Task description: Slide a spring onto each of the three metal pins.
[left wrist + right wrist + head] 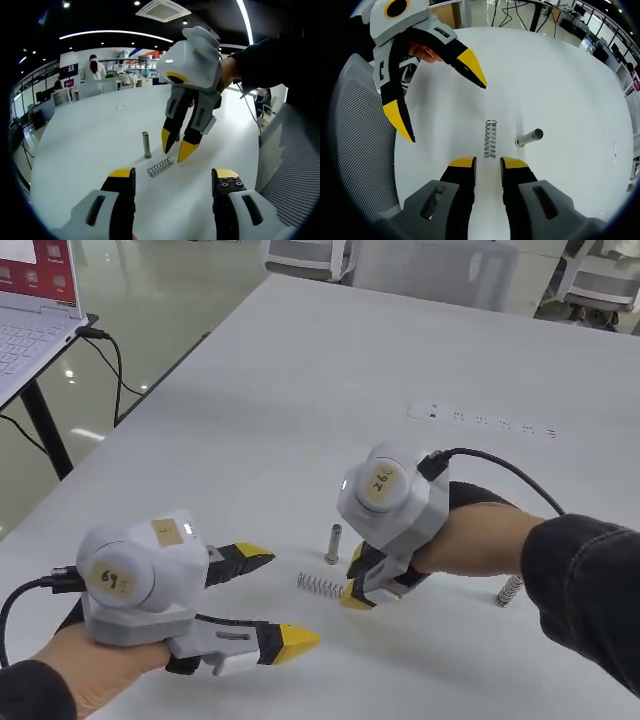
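Observation:
A small steel spring (320, 586) (160, 166) (490, 138) lies flat on the white table (250, 420). Just beyond it one short metal pin (333, 543) (146, 145) (530, 137) stands upright. My right gripper (355, 592) (487, 162) points down at the spring's near end, its jaws a narrow gap apart with nothing between them. It also hangs over the spring as the right gripper (176, 148). My left gripper (285, 598) (173, 173) is held wide open and empty, a short way left of the spring. A second spring (510, 590) lies by my right wrist.
A white power strip (490, 420) lies farther back on the table. A laptop (30, 300) on a stand with a cable is off the table's left edge. Office chairs (440, 270) stand at the far end. A mesh chair (355, 125) is near the table's front.

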